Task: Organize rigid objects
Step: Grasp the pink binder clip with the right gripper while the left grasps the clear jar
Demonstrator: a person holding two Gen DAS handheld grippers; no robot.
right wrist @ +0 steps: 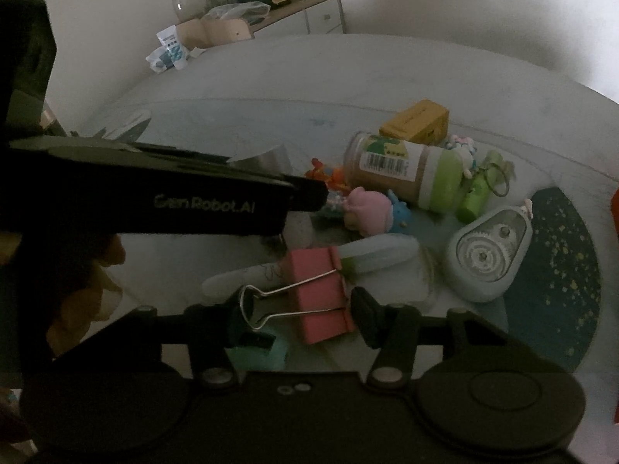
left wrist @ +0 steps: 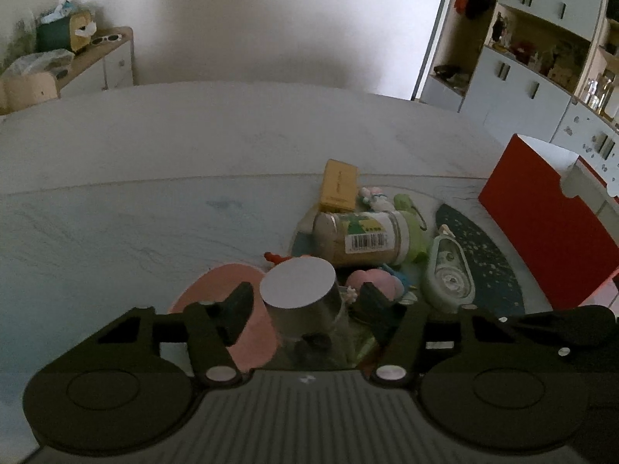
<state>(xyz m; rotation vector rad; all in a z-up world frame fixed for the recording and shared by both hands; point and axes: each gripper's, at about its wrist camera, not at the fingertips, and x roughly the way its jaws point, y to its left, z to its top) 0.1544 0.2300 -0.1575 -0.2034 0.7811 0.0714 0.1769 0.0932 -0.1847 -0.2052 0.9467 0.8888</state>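
left gripper [left wrist: 305,294]: jaws astride smooth, shiny metal cylinder [left wrist: 300,294] upright on table, contact unclear | right gripper [right wrist: 298,309]: jaws flanking pink binder clip [right wrist: 317,294] with wire handles, contact unclear | ribbed plastic tape dispenser [right wrist: 489,251] on speckled mat

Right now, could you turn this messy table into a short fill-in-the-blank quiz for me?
1. The jar with the barcode lies on its ____.
2. The binder clip between the right gripper fingers is ____.
3. The box behind the jar is ____.

Missing words: side; pink; yellow
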